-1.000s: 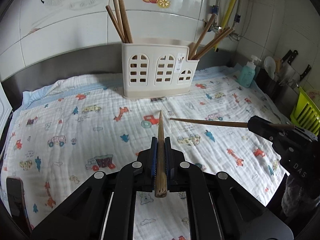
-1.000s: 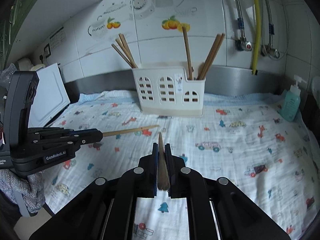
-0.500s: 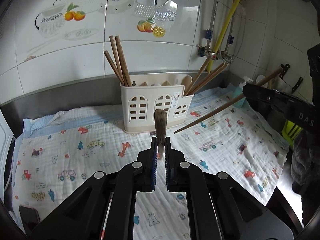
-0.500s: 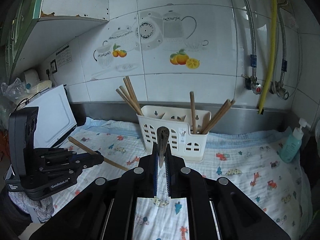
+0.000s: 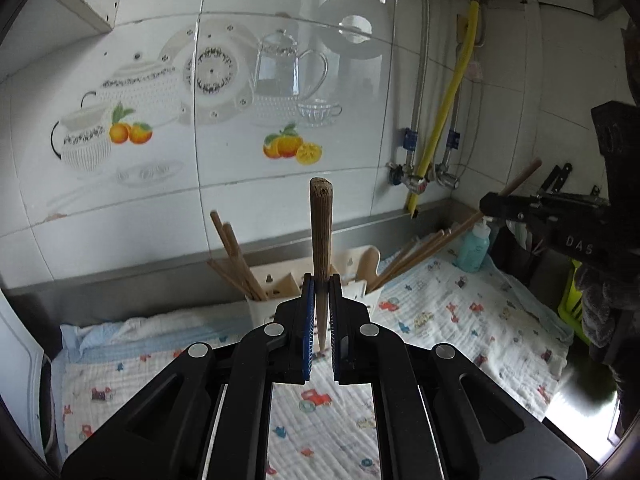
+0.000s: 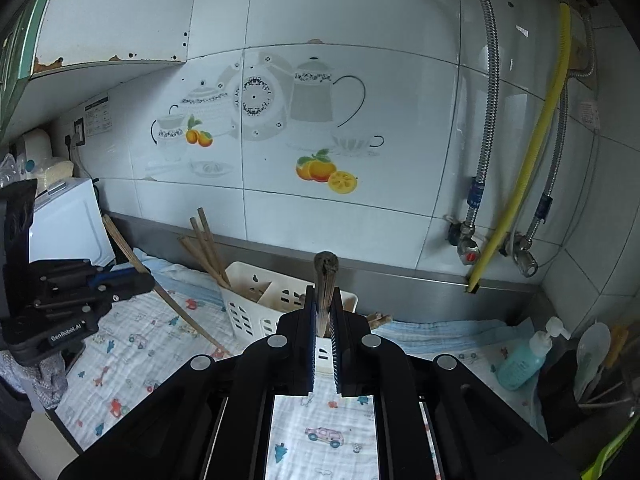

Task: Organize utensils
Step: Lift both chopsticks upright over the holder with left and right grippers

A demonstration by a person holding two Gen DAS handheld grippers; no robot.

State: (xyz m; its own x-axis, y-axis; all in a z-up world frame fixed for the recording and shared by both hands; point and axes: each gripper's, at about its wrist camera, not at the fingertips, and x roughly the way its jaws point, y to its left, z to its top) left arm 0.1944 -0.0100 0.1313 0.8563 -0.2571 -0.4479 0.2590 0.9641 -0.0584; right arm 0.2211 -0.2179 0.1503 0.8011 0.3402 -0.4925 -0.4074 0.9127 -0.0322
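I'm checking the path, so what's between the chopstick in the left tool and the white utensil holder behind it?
Left wrist view: nothing. The left tool grips its chopstick upright, with only open air before the white utensil holder.

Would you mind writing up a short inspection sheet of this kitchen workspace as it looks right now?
Surface: counter covered by a white cloth printed with small vehicles.
Job's things: cream utensil holder at the back, several wooden chopsticks leaning in it.
Clutter: teal soap bottle at right; white appliance at left.
Grippers: left gripper shut on one chopstick; right gripper shut on another chopstick; both sticks point upward.
Cables: nothing seen on the counter.
Surroundings: tiled wall with teapot and fruit decals; yellow hose and metal hoses down to valves.
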